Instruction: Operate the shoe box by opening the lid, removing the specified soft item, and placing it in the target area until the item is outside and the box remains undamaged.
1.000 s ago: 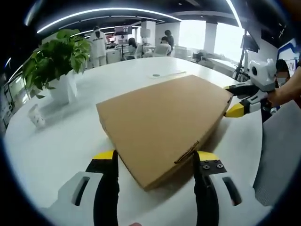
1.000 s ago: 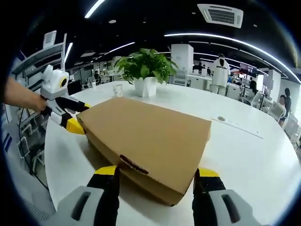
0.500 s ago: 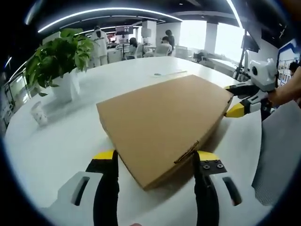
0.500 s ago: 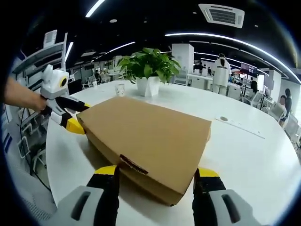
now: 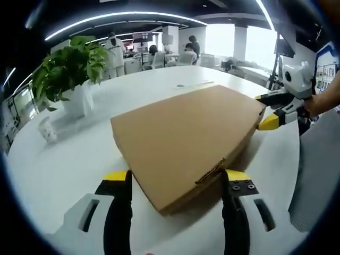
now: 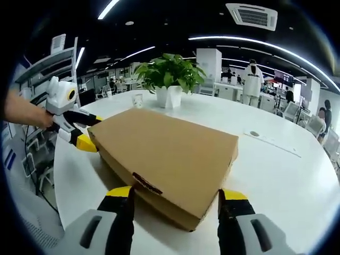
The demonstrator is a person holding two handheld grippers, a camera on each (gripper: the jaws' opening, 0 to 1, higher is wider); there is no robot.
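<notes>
Stage: start, lid shut, nothing removed | flat brown cardboard shoe box (image 5: pixel 186 139) on white worktop (image 5: pixel 64 159) | my left hand-held gripper (image 5: pixel 175 183) and right hand-held gripper (image 6: pixel 175 199) spread, each straddling a box corner.

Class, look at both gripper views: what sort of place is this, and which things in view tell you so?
Most likely an open-plan office. A brown cardboard shoe box lies on a large white table beside a potted plant, with desks, standing people and strip ceiling lights behind.
</notes>
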